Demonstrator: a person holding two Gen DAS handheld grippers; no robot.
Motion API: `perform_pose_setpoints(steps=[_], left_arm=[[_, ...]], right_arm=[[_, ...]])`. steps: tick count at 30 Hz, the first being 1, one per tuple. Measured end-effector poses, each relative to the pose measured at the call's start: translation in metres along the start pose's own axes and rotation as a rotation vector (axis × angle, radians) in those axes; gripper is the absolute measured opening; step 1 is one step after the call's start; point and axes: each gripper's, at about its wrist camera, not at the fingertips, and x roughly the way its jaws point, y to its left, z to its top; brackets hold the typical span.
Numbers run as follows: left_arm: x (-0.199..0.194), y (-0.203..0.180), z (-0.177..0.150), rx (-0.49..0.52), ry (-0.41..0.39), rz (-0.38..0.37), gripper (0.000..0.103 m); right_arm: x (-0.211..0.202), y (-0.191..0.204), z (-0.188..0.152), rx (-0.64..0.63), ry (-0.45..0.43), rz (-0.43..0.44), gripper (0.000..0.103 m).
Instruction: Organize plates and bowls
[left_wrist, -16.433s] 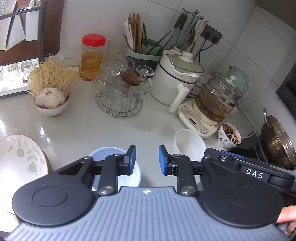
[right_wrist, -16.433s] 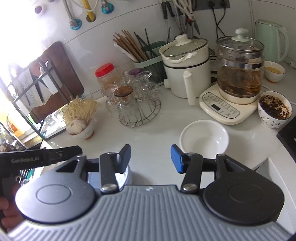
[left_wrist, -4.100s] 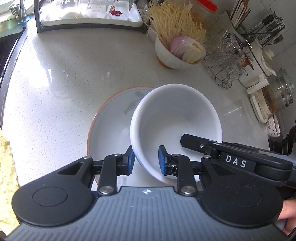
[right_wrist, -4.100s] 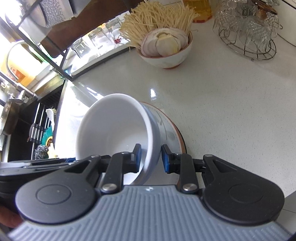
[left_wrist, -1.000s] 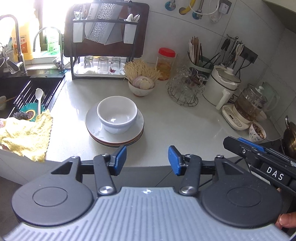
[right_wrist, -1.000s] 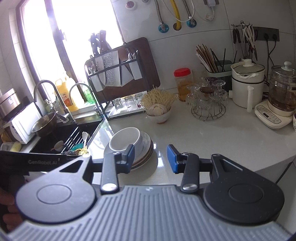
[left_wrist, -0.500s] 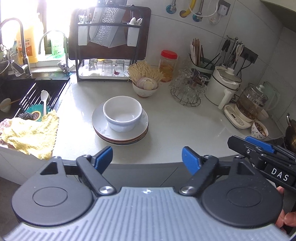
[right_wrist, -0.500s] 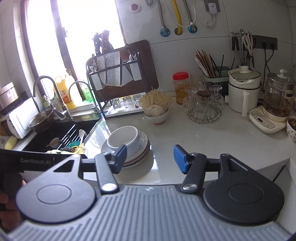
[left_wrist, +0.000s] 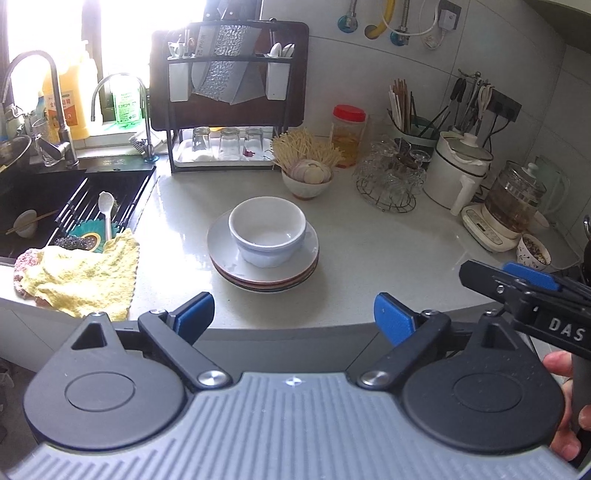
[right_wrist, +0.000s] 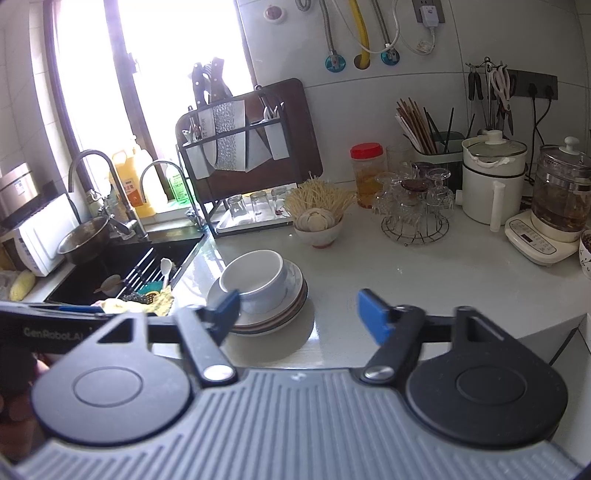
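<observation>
White stacked bowls (left_wrist: 267, 234) sit on a stack of plates (left_wrist: 229, 254) in the middle of the white counter. The same bowls (right_wrist: 255, 278) and plates (right_wrist: 293, 293) show in the right wrist view. My left gripper (left_wrist: 293, 317) is open and empty, held back off the counter's front edge, apart from the stack. My right gripper (right_wrist: 297, 310) is open and empty, also pulled back; it appears at the right in the left wrist view (left_wrist: 524, 280).
A bowl of noodles and garlic (left_wrist: 306, 181) stands behind the stack. A wire rack of glasses (left_wrist: 391, 184), white pot (left_wrist: 456, 173), glass kettle (left_wrist: 511, 206) and small patterned bowl (left_wrist: 533, 251) stand right. Sink (left_wrist: 55, 206) and yellow cloth (left_wrist: 81, 273) lie left.
Both grippers have opened wider and drawn further back from the counter. The bowls and plates have stayed in place.
</observation>
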Motion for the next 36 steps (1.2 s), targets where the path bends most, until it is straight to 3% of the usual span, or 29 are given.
perform_pose_setpoints(steps=[8, 11, 36], left_arm=[[0.002, 0.005, -0.003, -0.004, 0.008, 0.014, 0.097], [0.002, 0.005, -0.003, -0.006, 0.004, 0.017, 0.098], [0.012, 0.003, 0.001, -0.015, 0.003, 0.011, 0.099]], right_arm=[[-0.002, 0.004, -0.002, -0.001, 0.002, 0.005, 0.081], [-0.003, 0.004, -0.002, 0.003, -0.007, -0.003, 0.103], [0.008, 0.0, -0.006, 0.012, 0.018, -0.022, 0.103]])
